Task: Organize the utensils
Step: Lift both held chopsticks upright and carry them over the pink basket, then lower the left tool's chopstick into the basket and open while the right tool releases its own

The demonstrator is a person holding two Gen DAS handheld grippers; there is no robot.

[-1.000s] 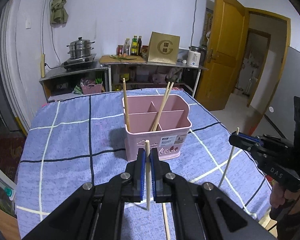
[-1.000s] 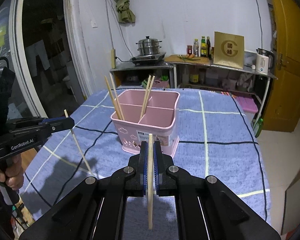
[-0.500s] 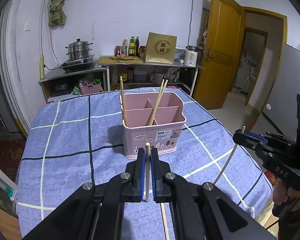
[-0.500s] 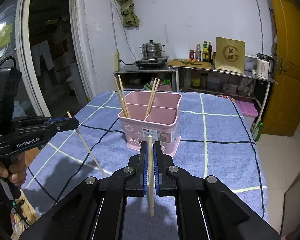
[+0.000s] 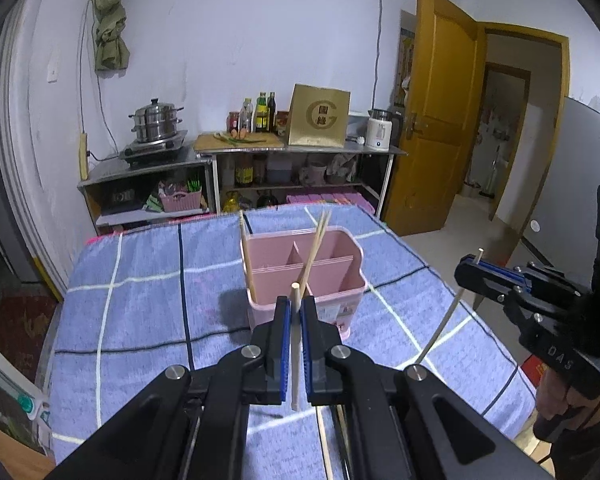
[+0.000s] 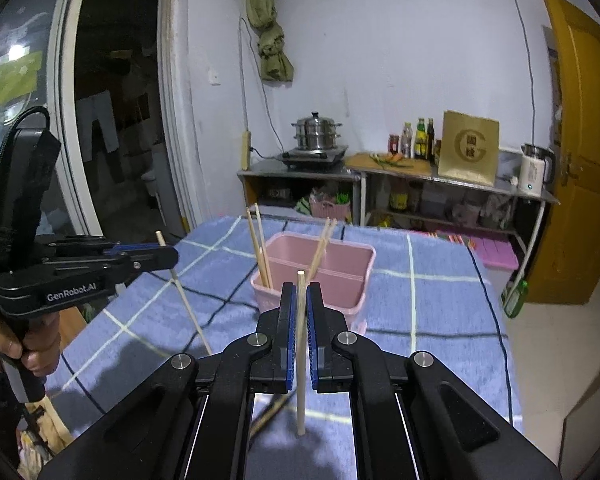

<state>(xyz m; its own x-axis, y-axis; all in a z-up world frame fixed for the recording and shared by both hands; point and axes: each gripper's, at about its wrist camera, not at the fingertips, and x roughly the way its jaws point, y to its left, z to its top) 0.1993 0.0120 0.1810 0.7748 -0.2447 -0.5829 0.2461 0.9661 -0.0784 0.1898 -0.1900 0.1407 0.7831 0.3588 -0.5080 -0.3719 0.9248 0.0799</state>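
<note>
Both tools [image 5: 296, 312] [image 6: 300, 300] have risen, each clamping a chopstick [image 5: 295, 360] [image 6: 301, 360].

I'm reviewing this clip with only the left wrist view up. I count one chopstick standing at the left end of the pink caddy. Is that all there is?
Observer: No. The right wrist view shows two chopsticks side by side at that end of the pink caddy.
Operator: I only see the right gripper side-on. Is its stick properly clamped?
Observer: Yes. The right gripper is shut on its chopstick, which is nearly upright, with its lower end hanging free.
Operator: Is there anything on the floor past the table's right side?
Observer: A green bottle stands there.
</note>
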